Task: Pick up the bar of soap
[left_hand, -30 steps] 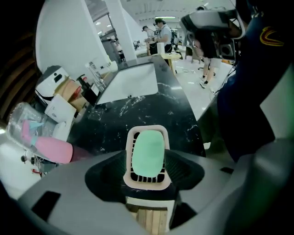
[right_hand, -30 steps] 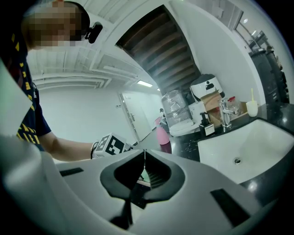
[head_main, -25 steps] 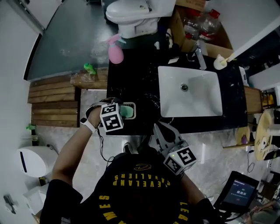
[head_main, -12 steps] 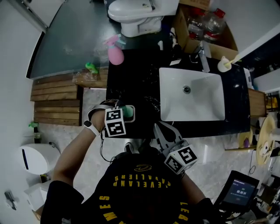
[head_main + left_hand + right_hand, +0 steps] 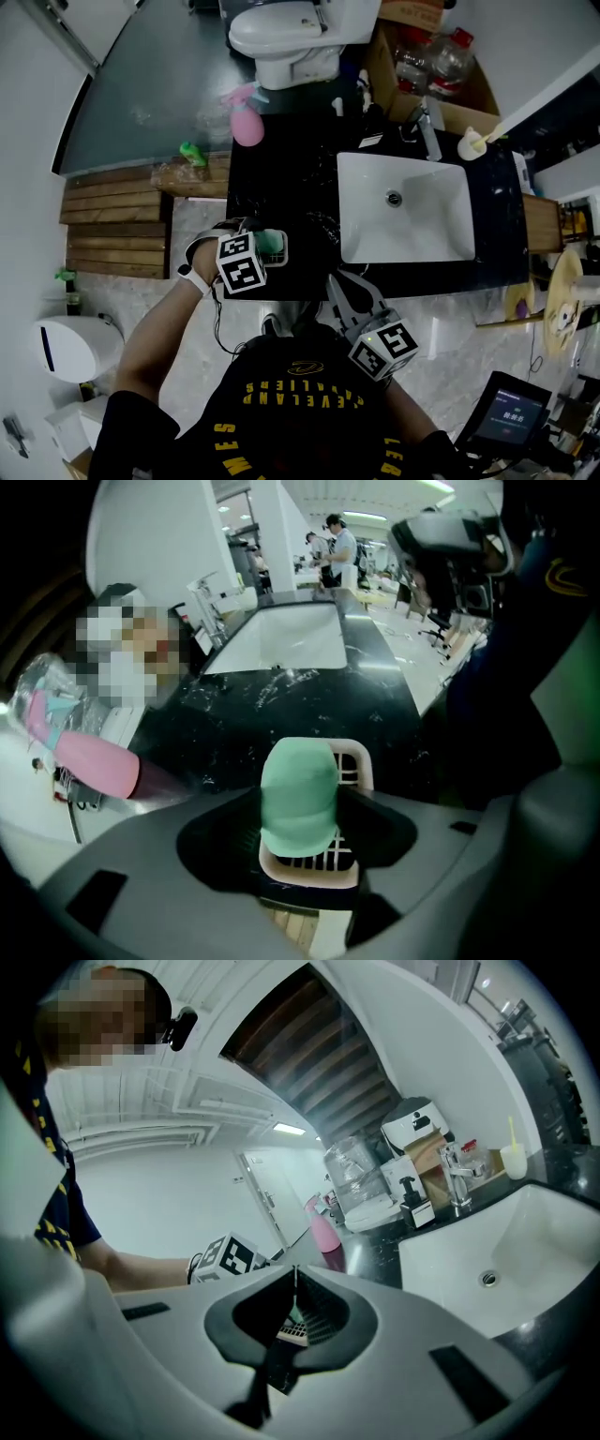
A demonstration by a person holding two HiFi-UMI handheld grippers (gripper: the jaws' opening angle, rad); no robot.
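Between the left gripper's [image 5: 300,810] jaws, which have just been closing, the bar of soap [image 5: 298,785] is sitting pinched across its width, long axis pointing forward, above the dish [image 5: 361,761].

Shirt [image 5: 300,394]: dark, short-sleeved, yellow lettering on back.
Wristband [image 5: 190,275]: white.
Left gripper [image 5: 302,801], right gripper [image 5: 295,1283]: grey shells, black-and-white marker cubes.

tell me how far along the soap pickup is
Done: the left gripper is down over the dish, with the soap between its fingers. In hand: the fingers have just been closing, and the soap sits skewed, partly up off the dish, so it looks gripped. Left: lift it clear. The right gripper is shut on nothing.
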